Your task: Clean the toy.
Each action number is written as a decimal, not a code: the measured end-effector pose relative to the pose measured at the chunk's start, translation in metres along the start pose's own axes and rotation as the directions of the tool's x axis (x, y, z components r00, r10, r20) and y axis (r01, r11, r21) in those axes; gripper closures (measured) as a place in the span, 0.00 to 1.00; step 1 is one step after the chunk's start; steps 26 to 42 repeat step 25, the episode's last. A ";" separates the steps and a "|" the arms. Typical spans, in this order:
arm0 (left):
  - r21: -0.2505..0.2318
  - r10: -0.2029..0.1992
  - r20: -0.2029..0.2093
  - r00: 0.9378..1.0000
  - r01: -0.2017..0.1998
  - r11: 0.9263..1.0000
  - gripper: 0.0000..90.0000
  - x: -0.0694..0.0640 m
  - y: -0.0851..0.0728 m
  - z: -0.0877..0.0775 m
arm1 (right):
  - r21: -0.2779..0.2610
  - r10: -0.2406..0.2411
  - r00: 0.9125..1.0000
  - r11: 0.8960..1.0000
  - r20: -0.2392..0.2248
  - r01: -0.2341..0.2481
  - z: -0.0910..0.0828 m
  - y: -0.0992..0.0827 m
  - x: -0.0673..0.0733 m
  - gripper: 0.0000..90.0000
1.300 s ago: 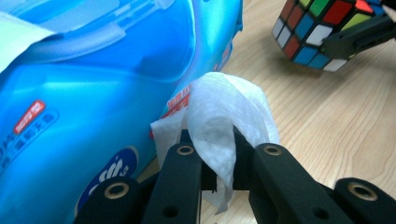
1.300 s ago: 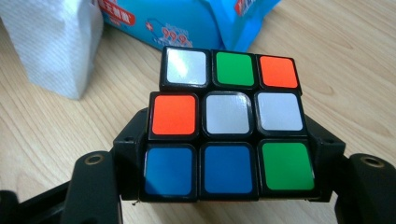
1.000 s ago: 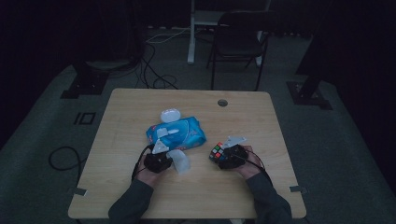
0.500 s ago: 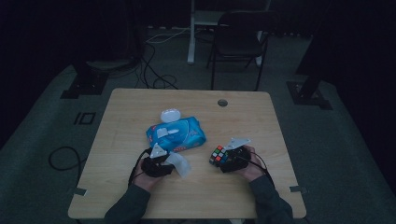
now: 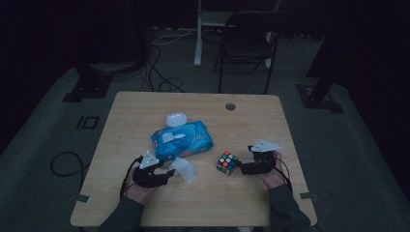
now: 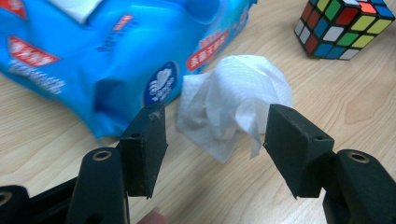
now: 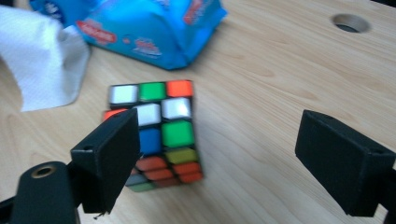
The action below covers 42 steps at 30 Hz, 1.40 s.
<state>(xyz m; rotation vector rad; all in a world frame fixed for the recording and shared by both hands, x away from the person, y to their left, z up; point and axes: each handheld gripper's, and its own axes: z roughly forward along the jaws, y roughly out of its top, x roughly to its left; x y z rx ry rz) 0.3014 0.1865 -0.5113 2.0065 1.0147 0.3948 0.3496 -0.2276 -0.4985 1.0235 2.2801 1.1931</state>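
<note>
A crumpled white wipe [image 5: 183, 169] [image 6: 238, 93] lies on the wooden table [image 5: 145, 111] in front of a blue wet-wipe pack [image 5: 182, 140] [image 6: 93, 56]. My left gripper [image 5: 169, 174] [image 6: 217, 135] sits just short of the wipe; its jaws have just been opening and the pads stand clear of it. A multicoloured puzzle cube [image 5: 226, 162] [image 7: 159, 130] rests to the right of the wipe. My right gripper [image 5: 240, 168] [image 7: 222, 135] points at the cube from the right. Its jaws have just been opening too, and the cube lies ahead of them near one pad, untouched.
A white round lid [image 5: 177, 119] lies behind the pack. A cable hole [image 5: 230, 106] [image 7: 349, 22] is near the table's far edge. A dark chair [image 5: 249, 43] and floor cables [image 5: 159, 72] lie beyond the table.
Both grippers have opened and drawn back. The left let go of the wipe, the right let go of the cube and moved off to the right. Wipe and cube now lie free on the table.
</note>
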 end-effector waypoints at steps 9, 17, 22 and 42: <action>0.000 -0.053 -0.081 0.995 0.053 0.999 0.44 0.020 -0.012 -0.009 | -0.004 0.067 0.993 0.998 0.094 -0.067 -0.004 -0.013 -0.015 0.19; 0.012 -0.114 -0.138 0.984 0.117 0.993 0.44 0.036 -0.023 -0.010 | -0.002 0.129 0.982 0.992 0.135 -0.130 -0.004 -0.023 -0.028 0.20; 0.021 -0.133 -0.161 0.978 0.138 0.990 0.44 0.042 -0.026 -0.010 | 0.016 0.126 0.981 0.991 0.148 -0.130 -0.002 -0.026 -0.030 0.20; 0.024 -0.137 -0.167 0.976 0.143 0.989 0.44 0.044 -0.026 -0.009 | 0.019 0.129 0.980 0.991 0.153 -0.134 -0.001 -0.027 -0.030 0.20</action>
